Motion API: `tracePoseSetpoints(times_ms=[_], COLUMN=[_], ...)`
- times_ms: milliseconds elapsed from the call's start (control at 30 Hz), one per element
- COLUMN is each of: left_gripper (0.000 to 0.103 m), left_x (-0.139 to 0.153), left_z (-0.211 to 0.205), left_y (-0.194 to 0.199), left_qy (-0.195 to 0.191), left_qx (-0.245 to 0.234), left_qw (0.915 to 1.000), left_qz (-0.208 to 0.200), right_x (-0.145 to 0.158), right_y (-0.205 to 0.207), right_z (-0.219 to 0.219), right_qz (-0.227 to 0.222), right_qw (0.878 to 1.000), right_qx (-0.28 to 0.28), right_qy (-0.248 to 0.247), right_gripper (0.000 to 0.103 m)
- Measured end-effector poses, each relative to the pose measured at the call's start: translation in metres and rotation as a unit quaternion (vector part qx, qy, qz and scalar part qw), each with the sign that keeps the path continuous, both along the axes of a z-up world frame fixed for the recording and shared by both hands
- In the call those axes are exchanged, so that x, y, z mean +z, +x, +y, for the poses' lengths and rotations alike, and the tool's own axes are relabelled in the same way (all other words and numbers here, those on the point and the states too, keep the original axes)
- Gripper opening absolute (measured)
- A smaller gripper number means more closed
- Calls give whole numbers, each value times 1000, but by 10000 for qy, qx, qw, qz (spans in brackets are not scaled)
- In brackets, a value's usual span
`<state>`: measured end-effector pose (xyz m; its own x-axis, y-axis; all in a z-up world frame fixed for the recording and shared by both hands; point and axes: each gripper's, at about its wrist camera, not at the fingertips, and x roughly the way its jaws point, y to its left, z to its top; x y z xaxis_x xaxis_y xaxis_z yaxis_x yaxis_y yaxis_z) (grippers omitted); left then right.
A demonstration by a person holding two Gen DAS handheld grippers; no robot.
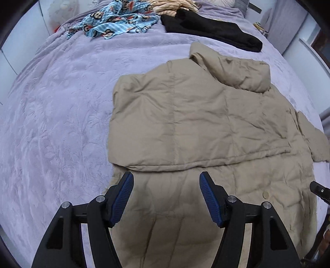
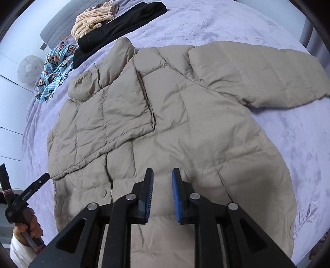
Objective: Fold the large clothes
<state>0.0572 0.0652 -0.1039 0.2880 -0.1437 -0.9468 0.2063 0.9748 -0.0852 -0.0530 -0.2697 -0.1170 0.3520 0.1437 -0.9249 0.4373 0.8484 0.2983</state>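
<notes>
A beige quilted puffer jacket (image 1: 196,123) lies flat on the lilac bedspread (image 1: 57,115). Its left side is folded over the body, and its other sleeve (image 2: 268,76) stretches out to the right in the right wrist view. My left gripper (image 1: 166,177) is open and empty, hovering over the jacket's lower part. My right gripper (image 2: 163,173) is above the jacket (image 2: 175,123) near its hem, jaws a narrow gap apart with nothing between them. The left gripper (image 2: 44,177) shows at the left edge of the right wrist view, held by a hand.
At the far end of the bed lie a black garment (image 1: 210,28), a blue monkey-print cloth (image 1: 115,20) and a cream striped garment (image 2: 92,18). A white round object (image 2: 27,69) sits beyond the bed's left side. White walls border the bed.
</notes>
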Motion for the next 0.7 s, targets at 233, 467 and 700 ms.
tracePoseSetpoints(times_ms=[233,467,700], left_gripper=[78,102,102], left_x=[18,34,28], left_z=[-19,-33,-79], left_y=[-15,-24,-35], left_qy=[-123,30,416], left_qx=[-309,-412,-543], left_qw=[9994,9991,9976], left_qz=[105,-59,74], right_x=[8,17,14], right_y=[-28,-40,-42], right_z=[23,27,0], right_qz=[126,76,35], right_qw=[9996,9992,9988], right_qx=[-212,-333,-290], right_qy=[113,214,403], right_gripper=[45,58,72])
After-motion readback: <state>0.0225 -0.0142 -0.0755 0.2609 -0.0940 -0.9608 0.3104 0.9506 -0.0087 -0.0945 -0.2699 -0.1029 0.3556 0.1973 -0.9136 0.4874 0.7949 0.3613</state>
